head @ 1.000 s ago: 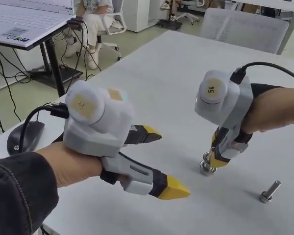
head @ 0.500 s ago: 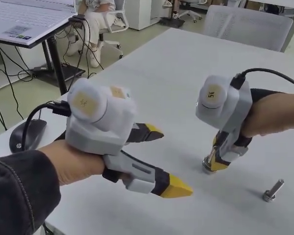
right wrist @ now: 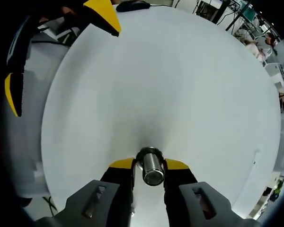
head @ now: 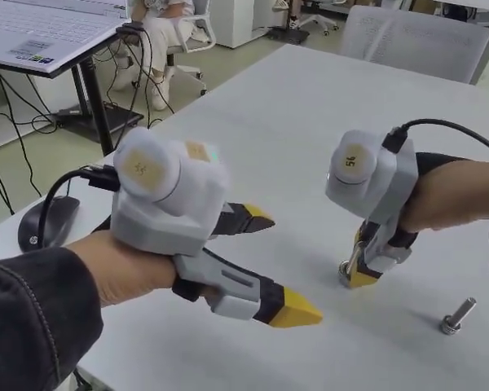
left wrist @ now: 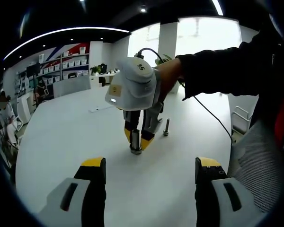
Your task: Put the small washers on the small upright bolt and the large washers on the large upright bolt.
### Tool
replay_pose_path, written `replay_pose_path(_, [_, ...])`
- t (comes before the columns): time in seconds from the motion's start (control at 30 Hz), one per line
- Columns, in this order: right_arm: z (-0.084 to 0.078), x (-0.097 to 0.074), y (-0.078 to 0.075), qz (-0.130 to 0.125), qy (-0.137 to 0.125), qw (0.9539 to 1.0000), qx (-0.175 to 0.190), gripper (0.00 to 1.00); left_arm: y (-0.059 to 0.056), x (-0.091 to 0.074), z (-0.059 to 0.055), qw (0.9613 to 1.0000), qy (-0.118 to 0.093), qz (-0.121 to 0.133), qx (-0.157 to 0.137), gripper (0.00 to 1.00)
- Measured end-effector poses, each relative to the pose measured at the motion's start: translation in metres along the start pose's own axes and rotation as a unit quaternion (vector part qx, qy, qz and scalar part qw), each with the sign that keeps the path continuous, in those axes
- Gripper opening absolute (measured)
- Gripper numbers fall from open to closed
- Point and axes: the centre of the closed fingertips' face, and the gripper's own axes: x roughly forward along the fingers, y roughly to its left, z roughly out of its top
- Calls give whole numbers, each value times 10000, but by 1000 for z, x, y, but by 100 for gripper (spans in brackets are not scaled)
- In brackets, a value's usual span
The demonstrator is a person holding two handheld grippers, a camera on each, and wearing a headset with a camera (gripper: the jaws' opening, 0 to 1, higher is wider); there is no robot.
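Large bolt [right wrist: 153, 172] stands upright on the tabletop [head: 310, 130], held between the jaws of the right gripper [head: 360, 274]. They are drawn in against its shank from either side, and the right gripper view looks straight down its long axis. No washer can be made out in them. Off to the right, well apart, the small bolt [head: 456, 316] stands slightly tilted. Farther out, the left gripper [left wrist: 150, 163] hovers with jaws spread wide and empty, aimed at the large bolt. The right is clearly the nearer.

Right hand-held gripper [right wrist: 149, 164] jaws pinch upright bolt [right wrist: 153, 176] on white table [right wrist: 189, 80]; left hand-held gripper [right wrist: 60, 53] upper-left.
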Motion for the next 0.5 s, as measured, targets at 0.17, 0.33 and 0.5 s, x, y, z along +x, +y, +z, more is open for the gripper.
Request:
replay_pose_path(0.17, [1,0,1,-8,-22,10000,-6,25,0,0,0,10000,5,-10,-5,77])
replay_pose_path(0.33, [0,-1,3,42,-53,10000,61,29,-1,0,0,10000,5,-15,2,77])
replay_pose_path(0.5, [-6,-2,4,42,-16,9999,111,29,-1,1,0,10000,15,-25,3,77])
